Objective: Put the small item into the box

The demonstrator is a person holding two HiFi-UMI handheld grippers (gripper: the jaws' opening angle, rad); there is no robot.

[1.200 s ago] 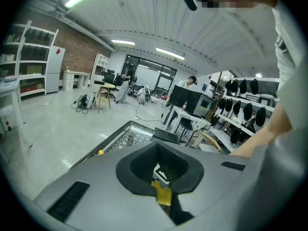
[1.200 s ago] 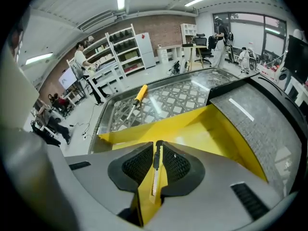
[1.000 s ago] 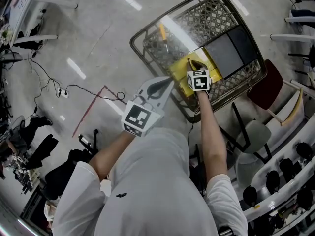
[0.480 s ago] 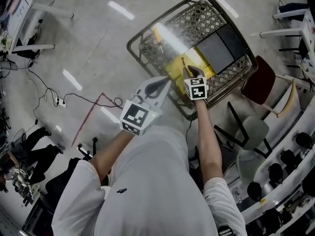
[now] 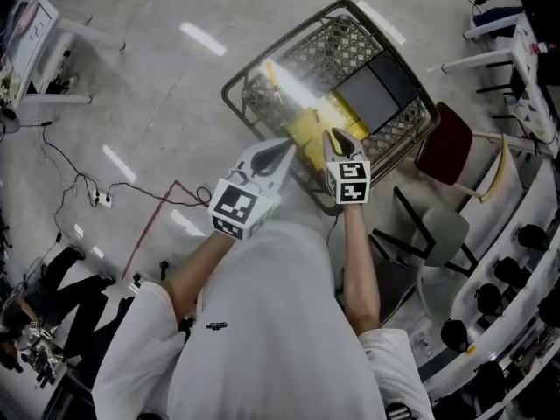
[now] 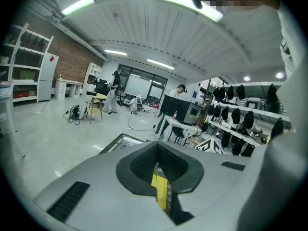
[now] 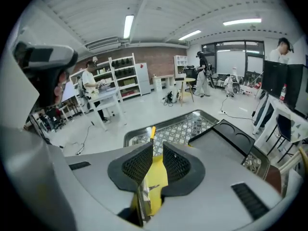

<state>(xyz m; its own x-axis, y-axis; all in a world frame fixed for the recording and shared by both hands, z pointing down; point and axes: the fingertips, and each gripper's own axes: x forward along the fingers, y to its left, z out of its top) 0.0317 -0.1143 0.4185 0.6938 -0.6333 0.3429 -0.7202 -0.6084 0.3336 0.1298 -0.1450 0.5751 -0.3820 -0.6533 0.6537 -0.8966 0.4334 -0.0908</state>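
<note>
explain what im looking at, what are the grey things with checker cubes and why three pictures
There is no robot here. A person in a white shirt holds a grey two-jaw gripper in each hand, and the patterned cubes are part of those grippers. The head view looks down from a camera on the person's head. The other two views come from cameras riding on each gripper, looking along its jaws. Below is a wire cart holding a yellow box and black trays. The left gripper has its jaws together and looks empty. The right gripper hangs over the box, jaws slightly apart, with yellow showing through the gap.
</note>
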